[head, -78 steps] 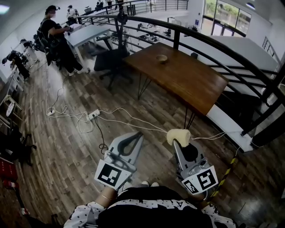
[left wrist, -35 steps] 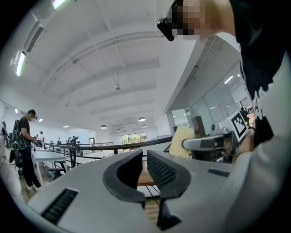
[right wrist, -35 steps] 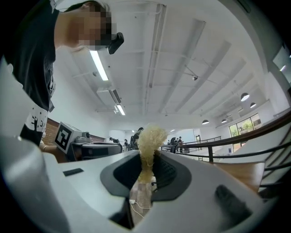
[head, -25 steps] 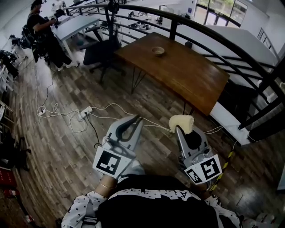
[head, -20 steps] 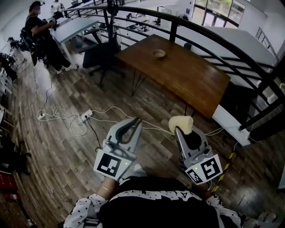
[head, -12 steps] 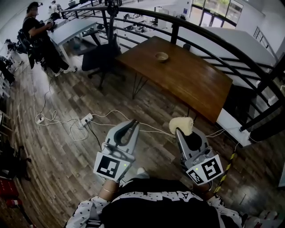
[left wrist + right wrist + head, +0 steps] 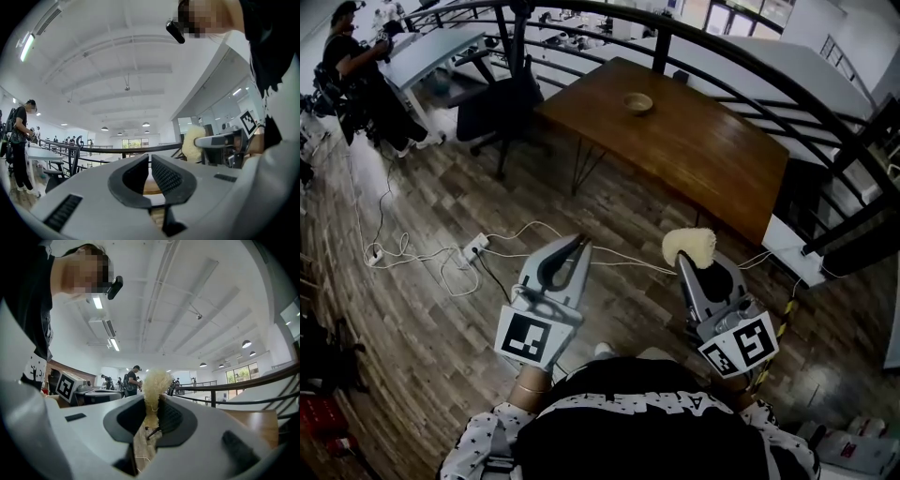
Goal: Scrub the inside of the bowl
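I hold both grippers side by side over the grey-brown plank floor [image 7: 422, 309]. The left gripper [image 7: 577, 244] is clenched, with nothing between its jaws. The right gripper [image 7: 697, 264] grasps a pale yellow fibrous scrub pad [image 7: 689, 246], which protrudes past the jaw tips. The small round tan bowl [image 7: 637, 102] stands on the brown rectangular wooden table [image 7: 703, 159], well apart from both grippers.
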